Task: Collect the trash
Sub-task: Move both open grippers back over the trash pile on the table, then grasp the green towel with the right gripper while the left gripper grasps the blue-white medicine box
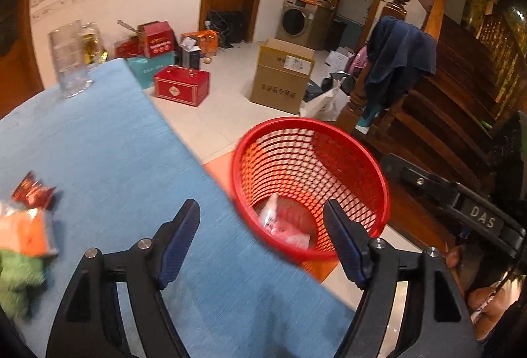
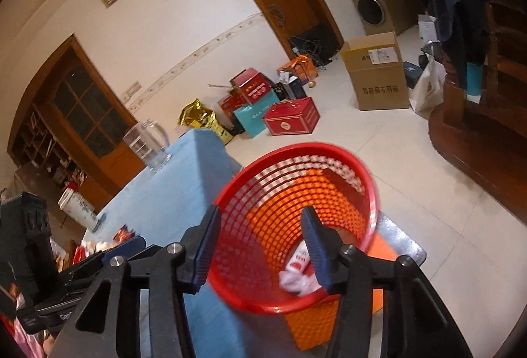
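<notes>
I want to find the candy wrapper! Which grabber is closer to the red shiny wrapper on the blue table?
Left. The left gripper hovers over the blue table just right of the red wrapper; the right gripper is off the table's edge, above the red basket.

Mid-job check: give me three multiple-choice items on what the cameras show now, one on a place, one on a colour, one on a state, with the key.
1. Where does the mesh basket stand?
A. on the table
B. on the floor beside the table
C. on the stairs

2. What colour is the tablecloth?
A. blue
B. white
C. green

3. How are the right tongs?
A. shut on a wrapper
B. shut on nothing
C. open and holding nothing

Key: 1 B, its rim sits past the table edge, below the tabletop, on an orange mat; 2 A, blue cloth covers the top in both views; 3 C, the pads stand apart, with only the basket and the wrappers in it behind them.
</notes>
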`<state>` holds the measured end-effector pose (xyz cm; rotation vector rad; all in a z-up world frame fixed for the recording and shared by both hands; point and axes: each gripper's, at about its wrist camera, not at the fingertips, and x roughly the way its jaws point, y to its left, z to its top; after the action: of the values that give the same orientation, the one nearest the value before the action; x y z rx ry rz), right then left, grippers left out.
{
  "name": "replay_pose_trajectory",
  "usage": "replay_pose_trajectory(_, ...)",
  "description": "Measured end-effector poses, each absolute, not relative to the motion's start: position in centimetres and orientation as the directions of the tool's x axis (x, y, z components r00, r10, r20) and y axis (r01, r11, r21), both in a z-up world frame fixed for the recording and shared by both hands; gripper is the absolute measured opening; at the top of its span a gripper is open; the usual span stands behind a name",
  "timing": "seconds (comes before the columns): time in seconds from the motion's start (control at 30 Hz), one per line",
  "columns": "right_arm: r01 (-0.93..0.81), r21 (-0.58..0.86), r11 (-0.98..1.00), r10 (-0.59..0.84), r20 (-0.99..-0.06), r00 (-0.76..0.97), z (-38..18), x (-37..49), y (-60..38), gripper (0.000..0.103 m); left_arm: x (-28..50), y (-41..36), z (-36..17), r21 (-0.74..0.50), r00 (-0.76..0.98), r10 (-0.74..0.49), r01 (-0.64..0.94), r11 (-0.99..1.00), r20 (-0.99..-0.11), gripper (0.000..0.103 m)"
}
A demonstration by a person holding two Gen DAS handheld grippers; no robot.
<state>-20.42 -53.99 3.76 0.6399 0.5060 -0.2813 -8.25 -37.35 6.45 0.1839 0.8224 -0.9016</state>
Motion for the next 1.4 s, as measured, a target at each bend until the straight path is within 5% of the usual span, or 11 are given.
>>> replay_pose_trajectory(0.73, 0.038, 0.468, 0.883, 0.279, -0.589, 0.758, 2.3, -13.1, -35.4, 0.06, -8.2, -11.1, 6.1, -0.174, 0.599, -0.426, 0.432, 0.885, -0.679, 0.077)
replay_pose_trajectory(0.9, -0.061, 0.463, 0.884, 0.359, -0.591, 0.723, 2.9, -10.4, -30.6, 0.077, -7.8, -3.8, 5.2, -0.201, 0.644, -0.351, 0.296, 0.934, -0.68, 0.079)
replay_pose_trajectory(1.4, -0.074, 0.546, 0.835, 0.466, -0.63, 0.621, -0.2, 0.4, -23.1, 0.085, -6.9, 2.6, 2.9, -0.258, 0.647, -0.318, 0.189, 0.947, -0.693, 0.079)
